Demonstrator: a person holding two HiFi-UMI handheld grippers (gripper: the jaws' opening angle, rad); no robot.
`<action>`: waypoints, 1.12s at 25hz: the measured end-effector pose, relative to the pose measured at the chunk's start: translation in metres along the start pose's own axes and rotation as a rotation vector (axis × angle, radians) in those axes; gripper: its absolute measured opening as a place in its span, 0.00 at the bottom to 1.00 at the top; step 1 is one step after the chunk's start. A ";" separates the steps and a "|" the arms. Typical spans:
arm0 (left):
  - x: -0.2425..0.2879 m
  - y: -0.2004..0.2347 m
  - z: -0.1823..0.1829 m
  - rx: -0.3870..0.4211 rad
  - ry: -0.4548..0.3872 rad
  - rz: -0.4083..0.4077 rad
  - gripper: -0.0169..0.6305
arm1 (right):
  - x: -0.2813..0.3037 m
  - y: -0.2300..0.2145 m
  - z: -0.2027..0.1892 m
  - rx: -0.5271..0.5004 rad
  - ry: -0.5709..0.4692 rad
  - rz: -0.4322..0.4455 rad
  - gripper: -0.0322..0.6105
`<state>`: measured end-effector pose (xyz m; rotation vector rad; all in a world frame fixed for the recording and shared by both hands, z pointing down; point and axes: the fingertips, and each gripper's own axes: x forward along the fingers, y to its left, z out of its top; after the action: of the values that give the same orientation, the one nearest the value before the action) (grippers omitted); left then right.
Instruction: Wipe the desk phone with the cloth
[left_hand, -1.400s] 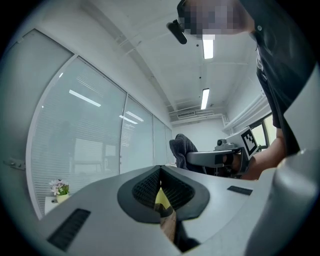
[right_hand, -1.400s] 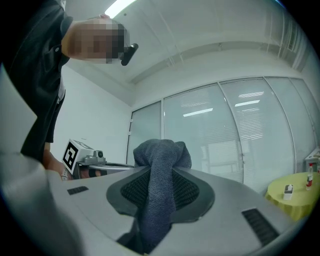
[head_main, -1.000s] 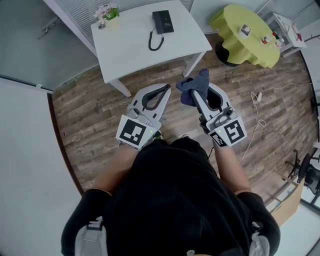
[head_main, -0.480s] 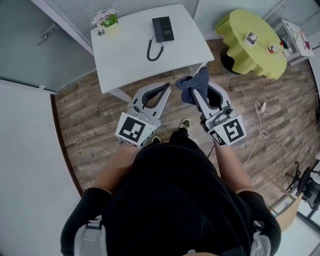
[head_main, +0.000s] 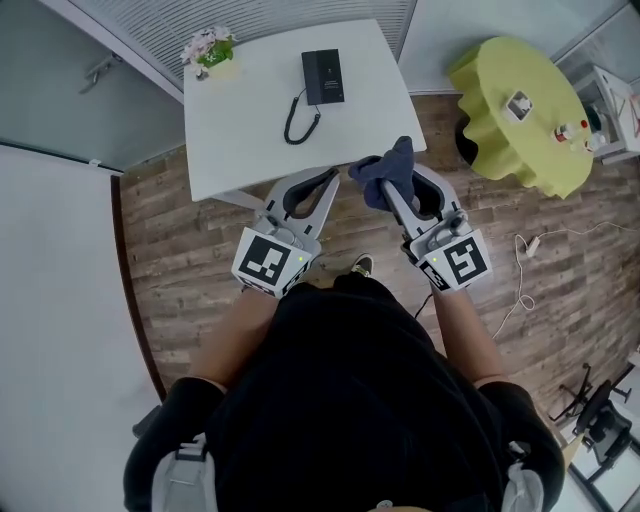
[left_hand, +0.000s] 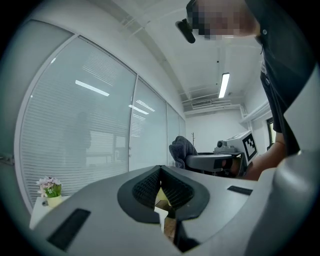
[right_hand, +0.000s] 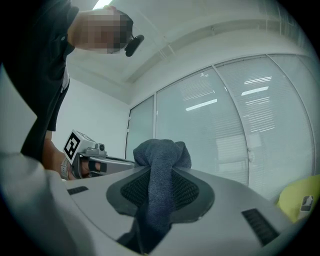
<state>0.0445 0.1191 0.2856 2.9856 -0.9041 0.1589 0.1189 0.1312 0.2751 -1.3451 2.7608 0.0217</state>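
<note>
A black desk phone (head_main: 323, 76) with a curled black cord (head_main: 298, 118) lies on the white table (head_main: 240, 120) ahead of me. My right gripper (head_main: 385, 183) is shut on a dark blue-grey cloth (head_main: 385, 170), bunched above the jaws in the right gripper view (right_hand: 159, 165). My left gripper (head_main: 332, 179) is shut with nothing between its jaws, its tips at the table's near edge. Both grippers are held side by side in front of my body, short of the phone. In the left gripper view the cloth (left_hand: 182, 148) shows beside the right gripper.
A small pot of flowers (head_main: 212, 47) stands at the table's far left corner. A round table with a yellow-green cover (head_main: 520, 120) and small items stands to the right. A cable (head_main: 520, 270) trails over the wooden floor. Glass walls with blinds (left_hand: 95, 125) lie beyond the table.
I have stepped closer to the white table; it and the phone sit nearer the grippers now. Both grippers keep their pose, the cloth still held in the right one.
</note>
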 end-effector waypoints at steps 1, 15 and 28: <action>0.008 0.001 -0.001 -0.003 0.003 0.011 0.04 | 0.000 -0.009 -0.002 0.004 0.003 0.008 0.23; 0.062 0.055 -0.024 -0.029 0.036 0.074 0.04 | 0.052 -0.068 -0.033 0.018 0.053 0.064 0.23; 0.102 0.187 -0.051 -0.032 0.045 0.077 0.04 | 0.173 -0.115 -0.066 -0.019 0.150 0.036 0.23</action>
<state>0.0204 -0.0904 0.3440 2.9071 -1.0067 0.2089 0.0996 -0.0783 0.3312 -1.3540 2.9147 -0.0534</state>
